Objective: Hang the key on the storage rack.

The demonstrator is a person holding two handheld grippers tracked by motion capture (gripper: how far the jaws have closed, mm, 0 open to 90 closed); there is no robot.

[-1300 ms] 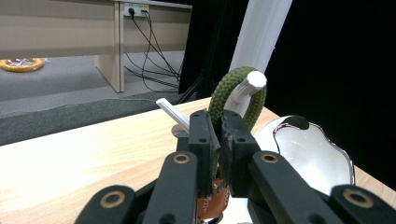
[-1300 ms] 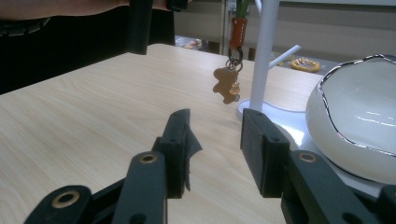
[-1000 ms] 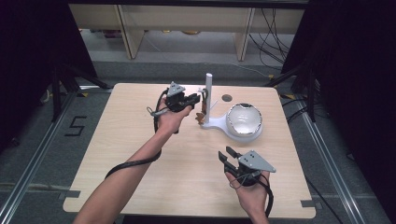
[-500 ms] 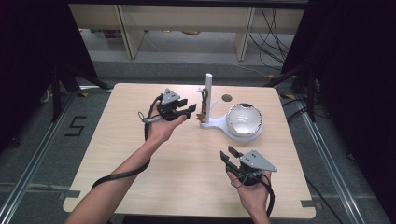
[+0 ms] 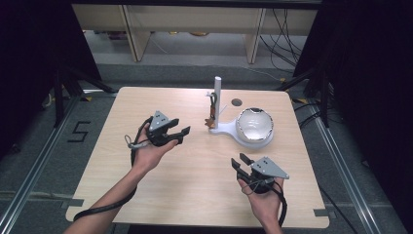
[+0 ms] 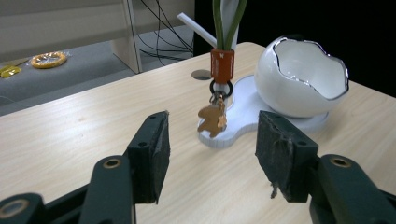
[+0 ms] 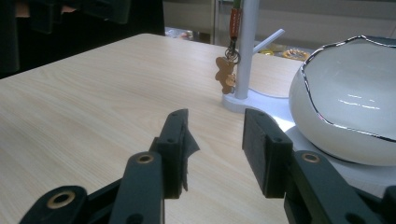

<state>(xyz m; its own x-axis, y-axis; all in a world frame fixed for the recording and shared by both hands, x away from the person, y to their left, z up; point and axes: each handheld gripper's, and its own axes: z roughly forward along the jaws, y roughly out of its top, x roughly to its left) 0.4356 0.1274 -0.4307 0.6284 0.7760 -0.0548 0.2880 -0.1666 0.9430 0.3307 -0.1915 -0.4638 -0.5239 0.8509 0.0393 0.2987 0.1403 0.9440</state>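
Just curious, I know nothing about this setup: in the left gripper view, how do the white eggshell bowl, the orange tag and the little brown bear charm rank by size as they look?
1. Eggshell bowl, by far the largest.
2 and 3. Orange tag and bear charm: they look about alike, so I won't rank them.

Grey floor (image 5: pixel 44 161) w/ taped "5" (image 5: pixel 79 131), pale shelving (image 5: pixel 190 19) behind, dark curtains (image 5: pixel 29 58) both sides.
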